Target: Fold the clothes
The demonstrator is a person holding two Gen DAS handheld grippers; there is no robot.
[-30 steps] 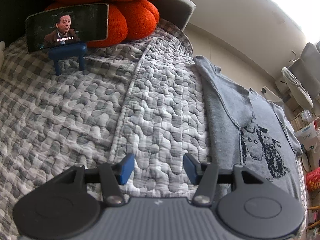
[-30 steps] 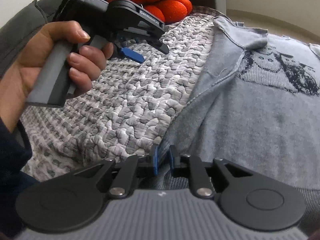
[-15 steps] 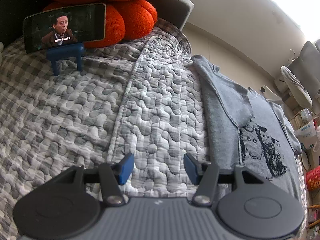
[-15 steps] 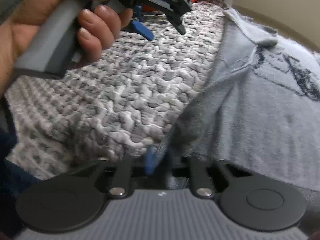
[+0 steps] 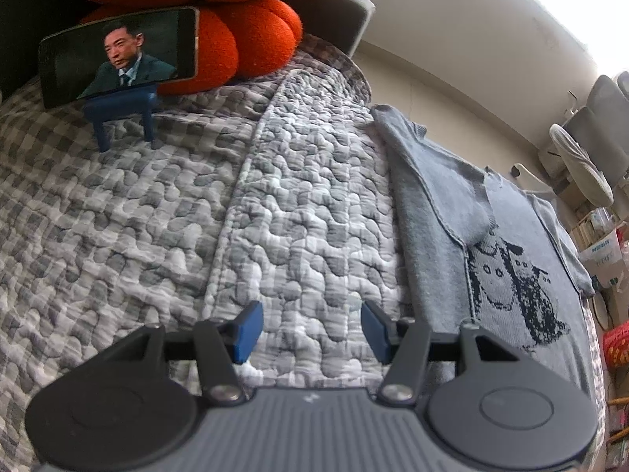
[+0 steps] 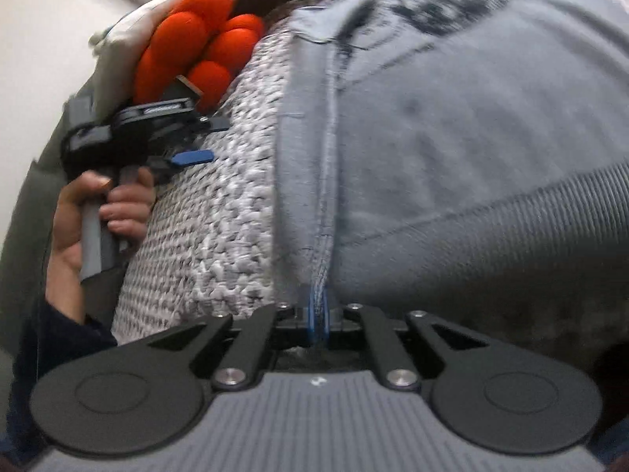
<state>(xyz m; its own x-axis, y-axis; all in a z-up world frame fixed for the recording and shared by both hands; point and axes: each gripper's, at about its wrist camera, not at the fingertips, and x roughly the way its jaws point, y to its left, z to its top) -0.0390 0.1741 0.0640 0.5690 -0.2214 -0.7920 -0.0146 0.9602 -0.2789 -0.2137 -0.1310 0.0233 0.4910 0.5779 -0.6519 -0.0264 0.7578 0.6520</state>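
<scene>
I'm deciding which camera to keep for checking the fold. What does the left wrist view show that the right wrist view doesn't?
Only the left wrist view: the phone on its blue stand, the sweater's printed figures clearly, and the open left gripper over bare quilt.

Only the right wrist view: the right gripper shut on the sweater's side edge, the ribbed hem, and the hand holding the left gripper.

Both: grey sweater, quilt, orange cushion.

No writing reads clearly: the blue print on the cardboard box and the small lettering on the left claw body are too blurred.
</scene>
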